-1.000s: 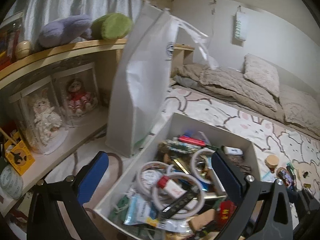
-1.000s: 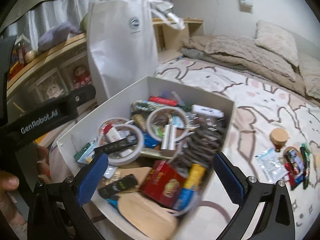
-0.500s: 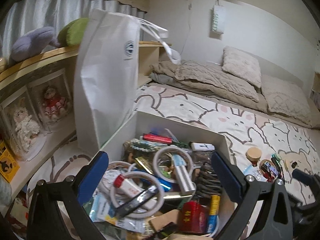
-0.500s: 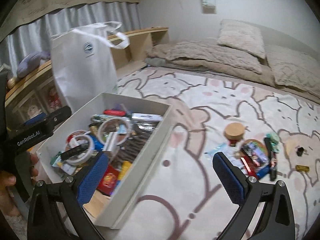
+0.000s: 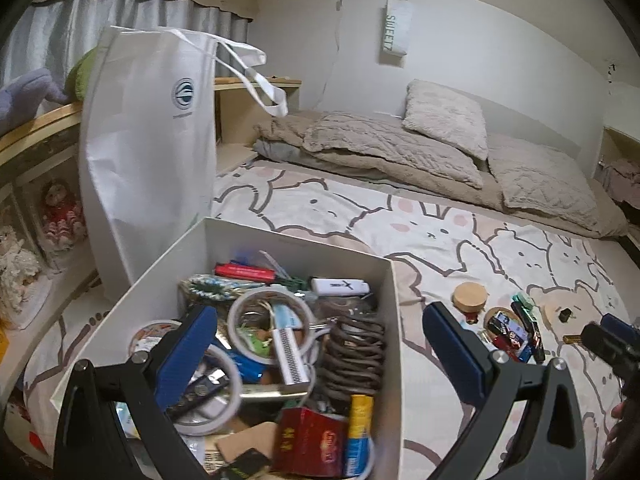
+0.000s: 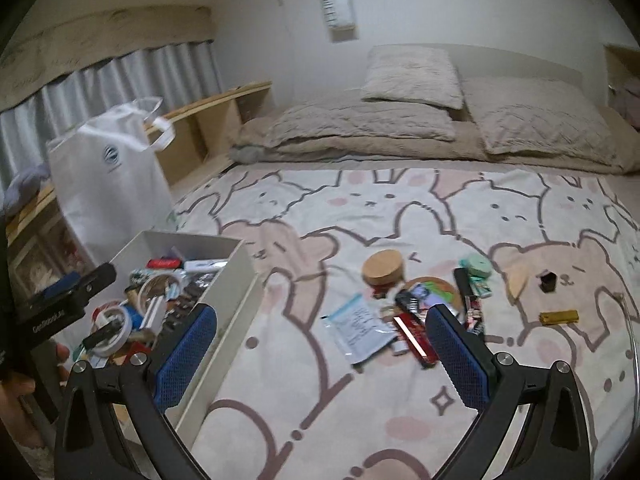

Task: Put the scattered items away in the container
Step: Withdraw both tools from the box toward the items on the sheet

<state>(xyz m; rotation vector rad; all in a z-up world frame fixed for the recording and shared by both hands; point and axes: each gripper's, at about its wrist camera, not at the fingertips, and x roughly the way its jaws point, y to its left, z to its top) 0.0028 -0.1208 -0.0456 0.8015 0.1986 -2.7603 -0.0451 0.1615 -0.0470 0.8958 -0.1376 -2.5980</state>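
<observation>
— So, what can be read from here?
— Nearest, the left gripper carries white lettering, "GenRobot.ai", on its black body, seen from the right wrist view. A person's hand holds it at the frame's left edge.
— And its fingers?
— Spread wide apart, nothing between them, hanging over the near end of the white box. The right gripper is likewise released and empty, above the printed bedspread, with the scattered items just ahead of it.
— What sits in the box?
— It is crowded: rings of tape, a coiled brown hair clip, a red packet with print too small to read, a white USB stick marked with an "X", a red tube at the far wall.
— And what remains outside?
— On the bedspread to the box's right: a clear sachet with printed text I cannot read, a red flat stick, a cork-lidded jar, a green piece, a small black cube, and a gold bar lying apart.
— Farther back?
— A white tote bag with a round blue logo stands just behind the box. On the far wall hangs a sign reading "SWEET", above beige pillows.
</observation>
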